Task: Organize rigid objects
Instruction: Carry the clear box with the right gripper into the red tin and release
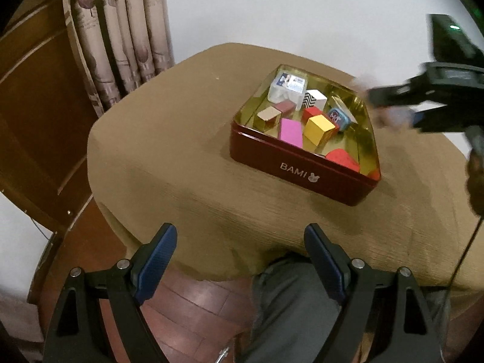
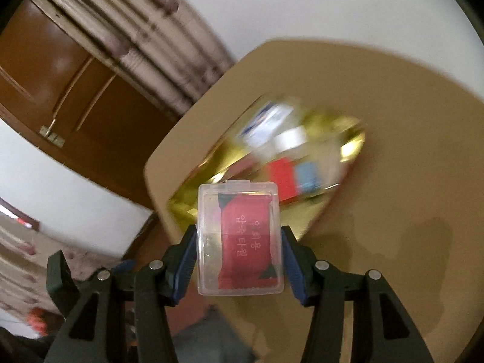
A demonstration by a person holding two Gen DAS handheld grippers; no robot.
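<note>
A dark red tin [image 1: 302, 166] marked BAMI, gold inside, sits on the tan table and holds several small blocks and boxes, among them a yellow cube [image 1: 319, 128] and a pink block [image 1: 291, 131]. My left gripper [image 1: 240, 251] hangs open over the table's near edge, nothing between its fingers. My right gripper [image 2: 239, 246] is shut on a clear plastic case [image 2: 239, 239] with a red card inside, held in the air near the blurred tin [image 2: 272, 166]. In the left wrist view the right gripper [image 1: 393, 106] is a blur at the tin's right side.
The tan table [image 1: 181, 151] stands against a white wall. A patterned curtain [image 1: 121, 30] and a brown wooden door [image 1: 36, 106] lie to the left. A person's grey trouser leg [image 1: 287, 302] and red wood floor [image 1: 187, 302] show below the table edge.
</note>
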